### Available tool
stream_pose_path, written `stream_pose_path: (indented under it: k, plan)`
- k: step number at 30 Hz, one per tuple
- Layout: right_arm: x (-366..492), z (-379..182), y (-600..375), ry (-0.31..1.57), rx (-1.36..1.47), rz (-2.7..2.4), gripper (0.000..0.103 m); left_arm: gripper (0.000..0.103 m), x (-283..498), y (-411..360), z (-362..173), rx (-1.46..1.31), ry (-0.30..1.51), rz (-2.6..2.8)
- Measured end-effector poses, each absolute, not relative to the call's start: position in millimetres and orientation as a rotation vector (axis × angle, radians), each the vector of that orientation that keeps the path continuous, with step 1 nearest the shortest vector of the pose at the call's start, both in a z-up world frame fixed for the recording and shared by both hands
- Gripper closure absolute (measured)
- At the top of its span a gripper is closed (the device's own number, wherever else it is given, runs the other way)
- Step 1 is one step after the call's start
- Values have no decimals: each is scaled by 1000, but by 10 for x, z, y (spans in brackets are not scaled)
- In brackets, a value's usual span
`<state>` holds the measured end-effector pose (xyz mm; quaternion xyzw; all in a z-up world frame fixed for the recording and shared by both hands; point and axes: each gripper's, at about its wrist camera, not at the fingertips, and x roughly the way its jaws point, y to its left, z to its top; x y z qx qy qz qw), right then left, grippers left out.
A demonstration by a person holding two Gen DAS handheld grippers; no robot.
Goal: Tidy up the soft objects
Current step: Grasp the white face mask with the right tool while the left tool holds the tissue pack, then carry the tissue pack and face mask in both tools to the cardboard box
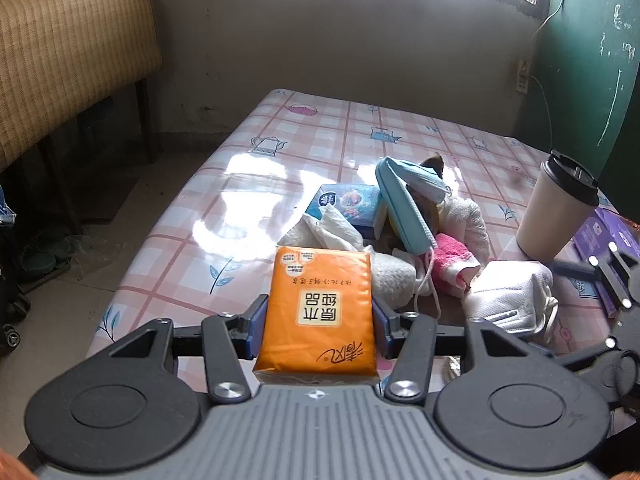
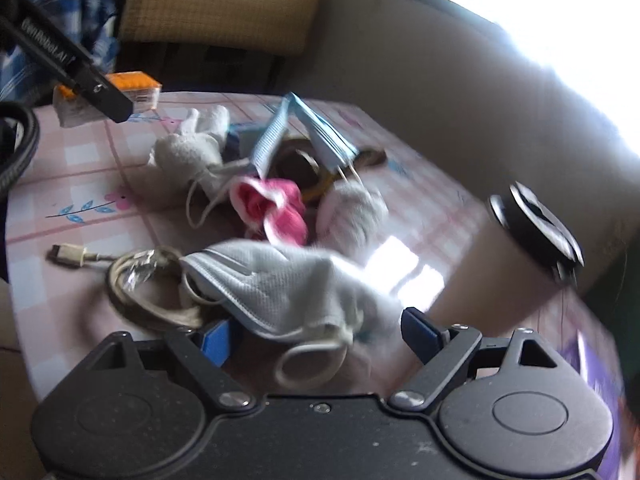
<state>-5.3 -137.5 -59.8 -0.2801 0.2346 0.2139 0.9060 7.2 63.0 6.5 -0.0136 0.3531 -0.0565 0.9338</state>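
My left gripper (image 1: 320, 322) is shut on an orange tissue pack (image 1: 320, 312) and holds it above the near edge of the checked table (image 1: 224, 184). The pack also shows in the right wrist view (image 2: 136, 86), at the far left. Behind it lies a pile: a blue tissue pack (image 1: 348, 202), blue face masks (image 1: 404, 204), a pink cloth (image 1: 452, 268), white socks (image 1: 394, 276) and a white respirator mask (image 1: 508, 296). My right gripper (image 2: 316, 334) is open, its fingers on either side of the white respirator mask (image 2: 280, 292). This view is blurred.
A lidded paper cup (image 1: 556, 208) stands at the right, close to my right gripper in its own view (image 2: 512, 256). A purple box (image 1: 608, 248) lies beside the cup. A coiled cable with a plug (image 2: 140, 284) lies left of the mask. A woven chair (image 1: 68, 60) stands beyond the table.
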Motion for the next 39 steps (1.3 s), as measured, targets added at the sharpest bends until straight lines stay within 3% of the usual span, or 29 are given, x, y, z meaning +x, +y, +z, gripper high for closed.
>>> stream_pose_path:
  k: [2,6,8,18,27,39]
  plan:
    - [9,-592,-1304,467,-620,496,2,50,84,641,57,-32,726,-111]
    - [284,-488,-1393,579,-414,518,44,50,89,641,74,-34,725,-109]
    - [302,-411,-1509,604,-319,508,49,50,84,631,88,-35,722,-109]
    - [284,56,-2034,693,237,453,50,50,129,429,215,-59,718,-119]
    - [256,543,-1897,613,298,423,50,51,298,208,495,-64,674,-102]
    - [322,778,-1928,591,283,355,50,51,463,-27,744,2,663,-54]
